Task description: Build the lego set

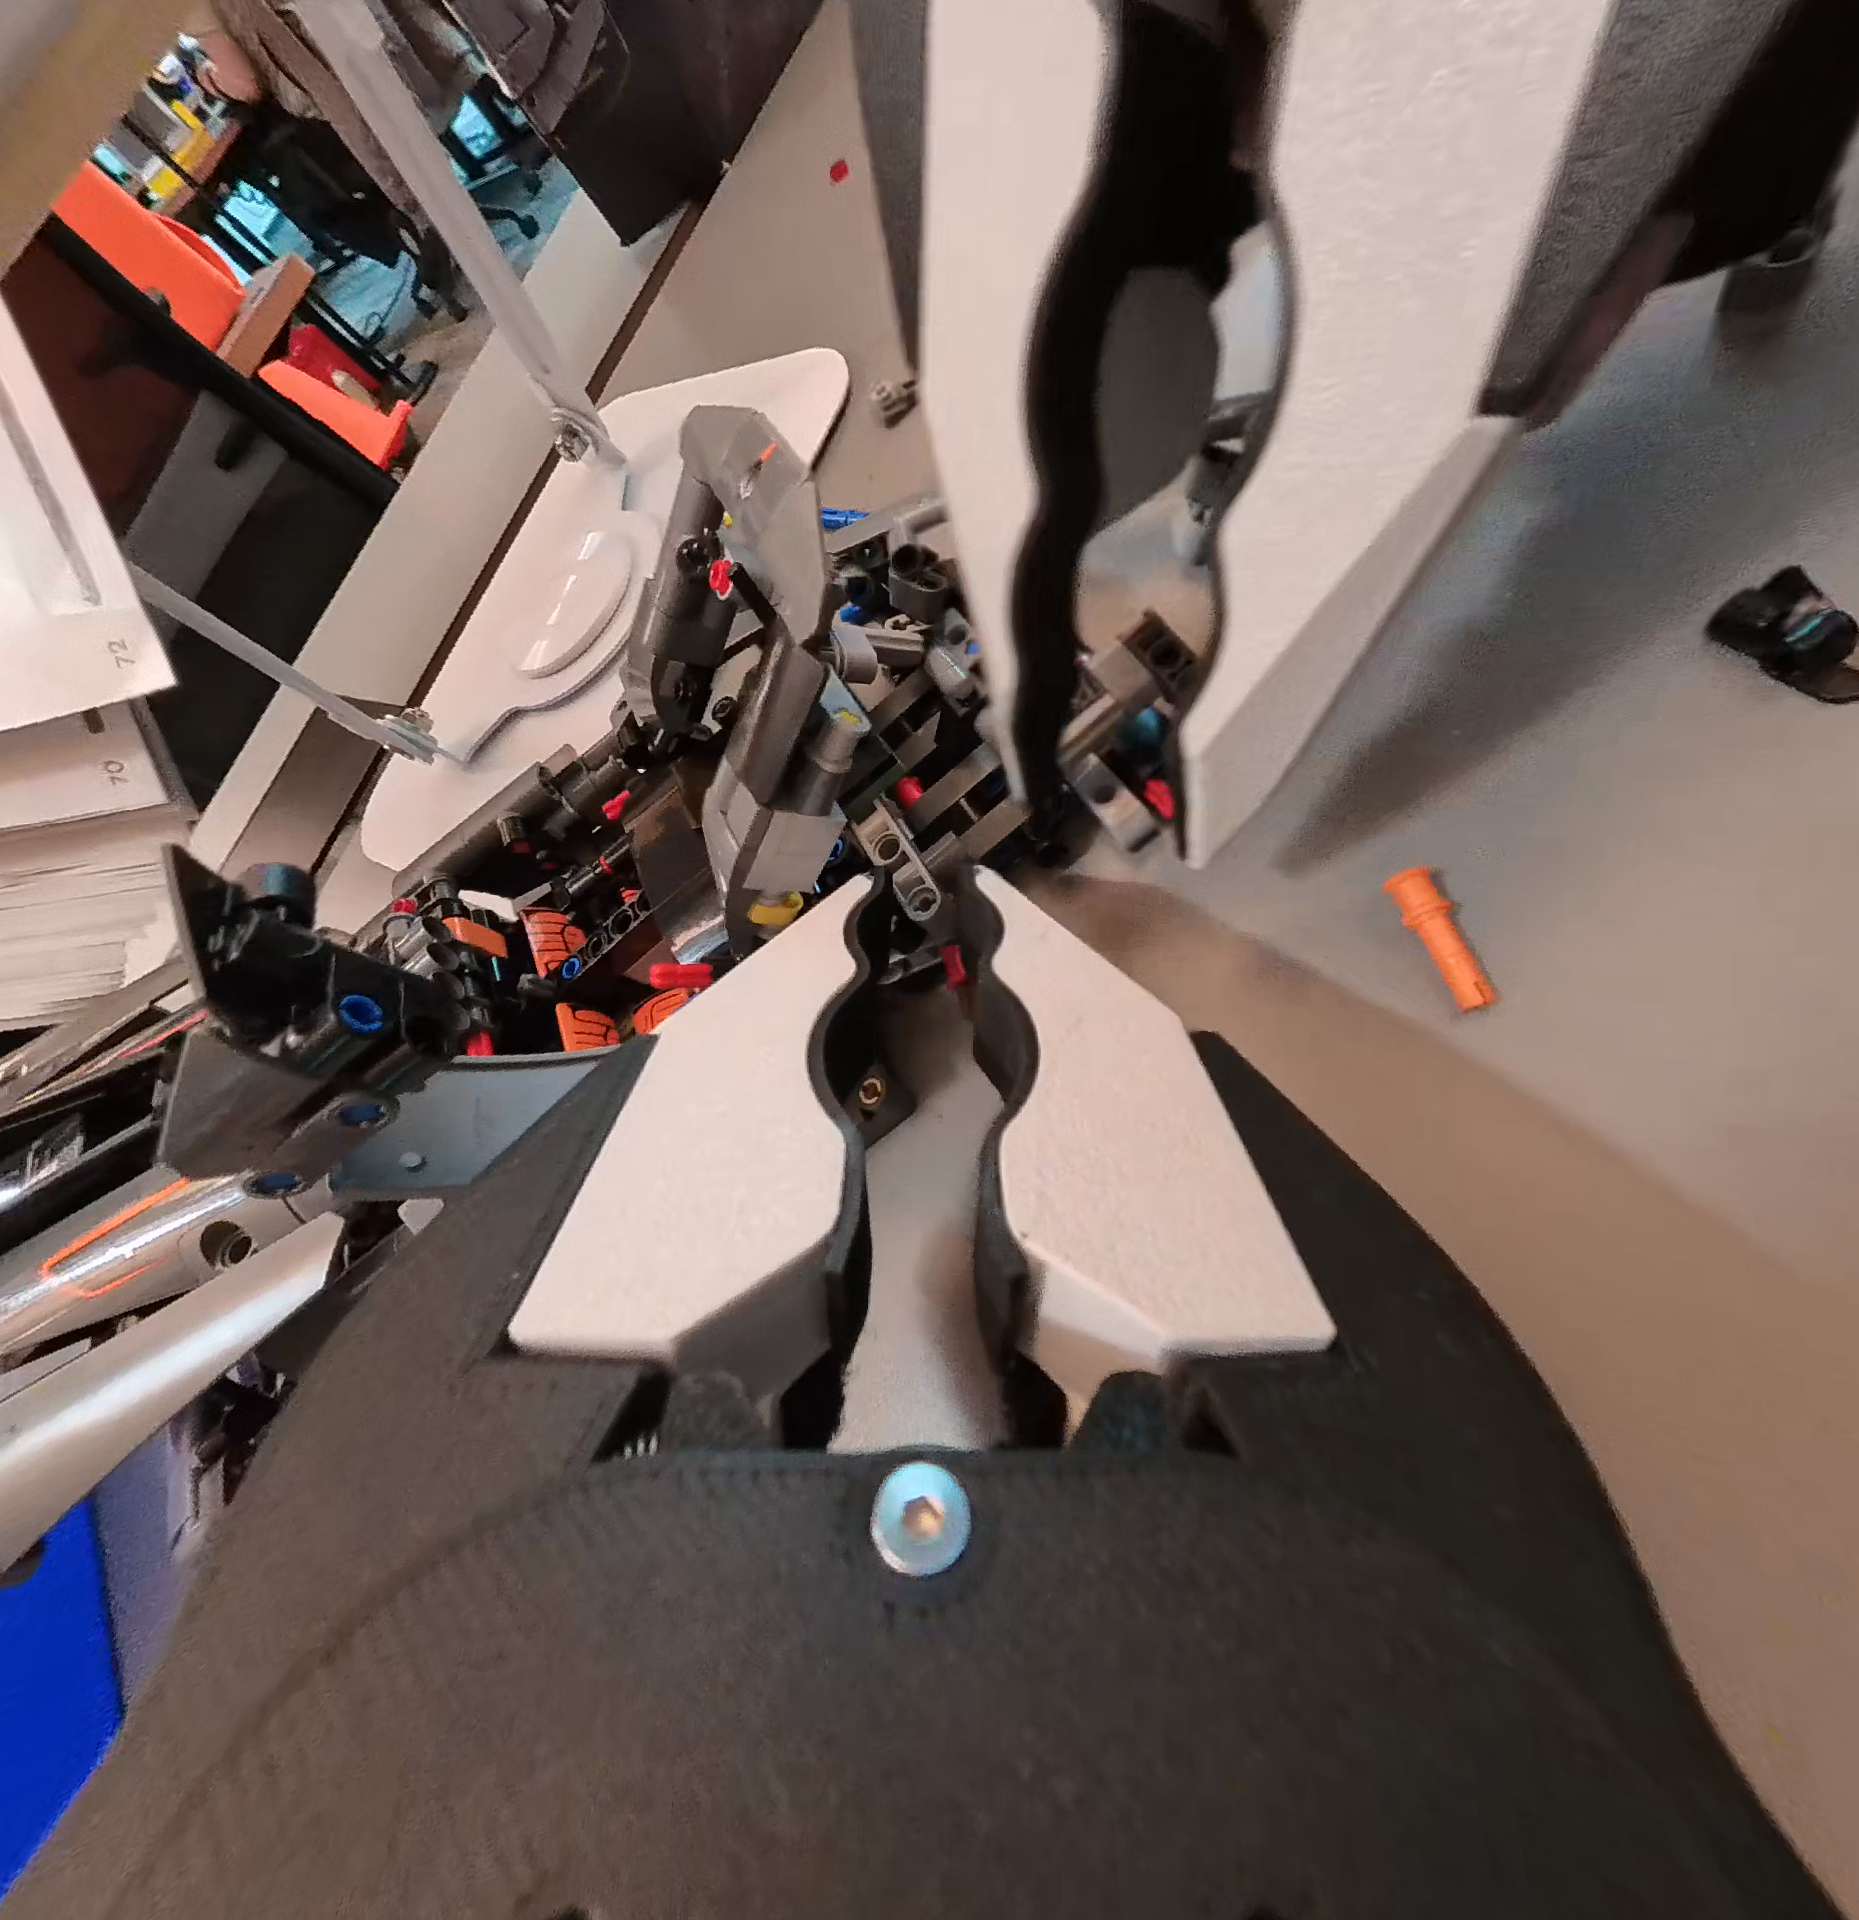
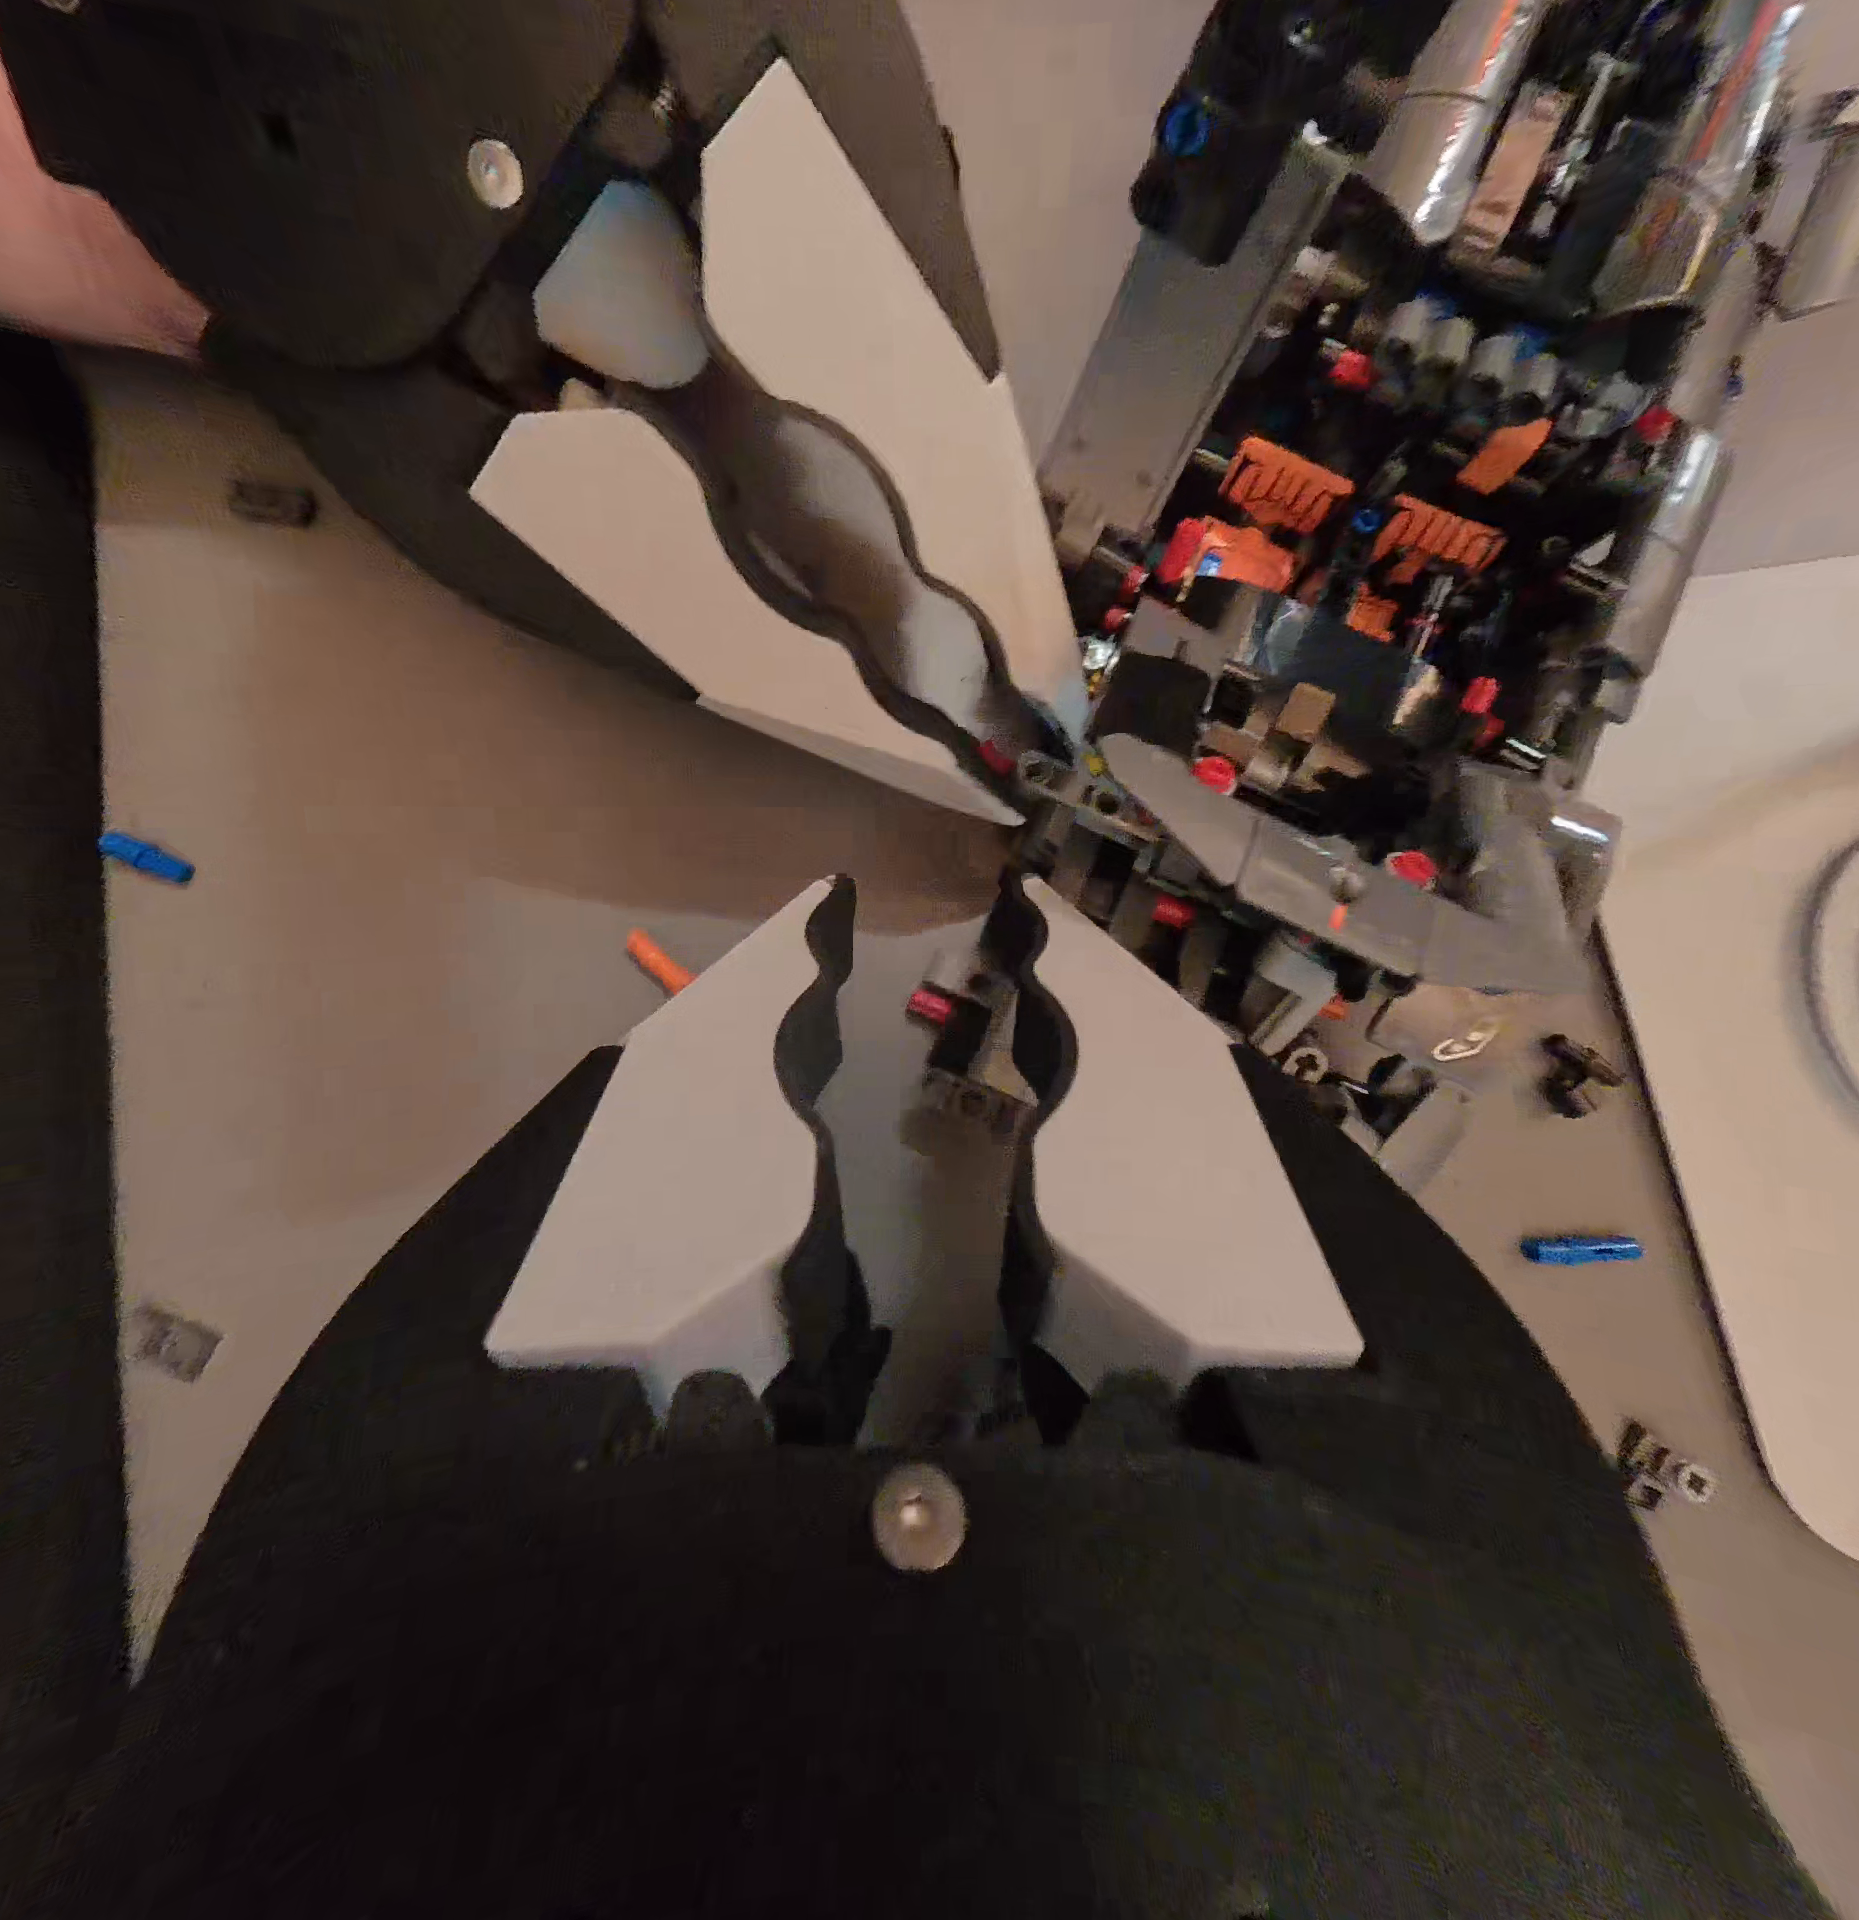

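Left tongs (image 1: 920, 883): jaws narrow, tips pinched on a small grey holed beam (image 1: 909, 878) at the near edge of the model; white fingers (image 1: 727, 1122) with wavy black pads reach forward from the bottom of the left wrist view.

Right tongs (image 2: 930, 894): jaws narrow, a dark stub with a red pin (image 2: 972, 1023) sits between the pads; whether it is squeezed I cannot tell. In the left wrist view this tool comes down from the top right (image 1: 1101, 800), tips at the model's right end.

Meeting point: in the right wrist view the left tongs (image 2: 1008, 769) angle in from the upper left, tips just beside the right tongs' tips, both at the model's near end.

Lego model (image 2: 1351, 644): long grey and black build with orange seats, red pins and shiny silver side panels, lying on the table (image 2: 385, 779), stretching away to the far right.

Loose pieces: orange pin (image 1: 1439, 940) on the table right of the tongs; blue pin (image 2: 146, 859) far left, another blue pin (image 2: 1579, 1249) right.

Booklet stack (image 1: 52, 748): at the far left edge.

Containers: none that I can make out.
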Demonstrator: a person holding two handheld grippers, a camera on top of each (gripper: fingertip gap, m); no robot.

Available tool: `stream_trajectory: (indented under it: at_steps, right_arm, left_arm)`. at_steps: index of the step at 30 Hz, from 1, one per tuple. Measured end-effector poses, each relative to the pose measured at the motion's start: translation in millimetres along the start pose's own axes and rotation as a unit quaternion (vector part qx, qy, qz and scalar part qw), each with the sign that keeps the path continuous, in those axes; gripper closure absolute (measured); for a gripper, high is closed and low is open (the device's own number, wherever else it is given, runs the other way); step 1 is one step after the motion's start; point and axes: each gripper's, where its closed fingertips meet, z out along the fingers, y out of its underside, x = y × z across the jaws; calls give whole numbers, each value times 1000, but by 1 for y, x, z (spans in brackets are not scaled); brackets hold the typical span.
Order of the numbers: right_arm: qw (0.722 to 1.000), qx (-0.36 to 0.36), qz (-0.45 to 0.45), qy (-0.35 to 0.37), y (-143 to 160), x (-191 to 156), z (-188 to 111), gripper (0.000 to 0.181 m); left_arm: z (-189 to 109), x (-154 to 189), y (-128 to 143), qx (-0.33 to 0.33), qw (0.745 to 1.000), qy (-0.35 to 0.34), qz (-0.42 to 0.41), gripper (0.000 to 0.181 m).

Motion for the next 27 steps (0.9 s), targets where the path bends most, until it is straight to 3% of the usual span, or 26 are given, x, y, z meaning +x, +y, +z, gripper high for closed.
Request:
stream_trajectory:
  at_steps: [13,27]
  right_arm:
    - [998,-2,11,54,0,25,13,169]
    - [981,-37,-157,113,4,19,22,175]
  left_arm:
    - [-1,-1,1,1,1000,15,-20,174]
    - [-6,-1,4,5,997,55,-60,175]
